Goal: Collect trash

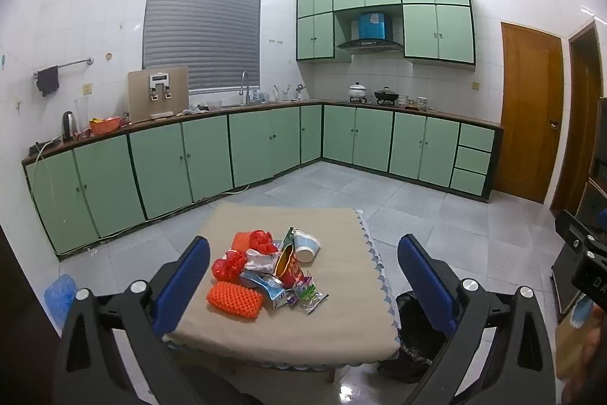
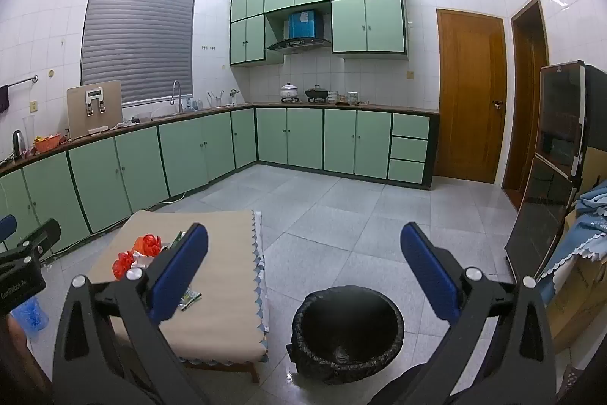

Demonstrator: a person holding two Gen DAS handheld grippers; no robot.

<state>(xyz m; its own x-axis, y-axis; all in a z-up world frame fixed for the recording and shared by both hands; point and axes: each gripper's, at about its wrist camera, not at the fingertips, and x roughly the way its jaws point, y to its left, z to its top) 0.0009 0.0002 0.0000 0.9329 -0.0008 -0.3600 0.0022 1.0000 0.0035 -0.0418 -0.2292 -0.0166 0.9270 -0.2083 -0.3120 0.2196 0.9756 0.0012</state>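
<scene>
Hovering with both sets of fingers spread wide and empty: left gripper (image 1: 303,276) over trash pile (image 1: 265,272) mid-table (image 1: 341,329), right gripper (image 2: 303,272) above bin (image 2: 347,325). Risks snagging several wrappers together, scattering scraps off the edge.

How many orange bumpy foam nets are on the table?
2: one foam net at the pile's near edge, another at its far left. More may hide underneath.

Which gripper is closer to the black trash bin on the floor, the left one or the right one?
Right. The right gripper hangs open directly over the bin; the left gripper is open above the table, with the bin off to its right.
</scene>
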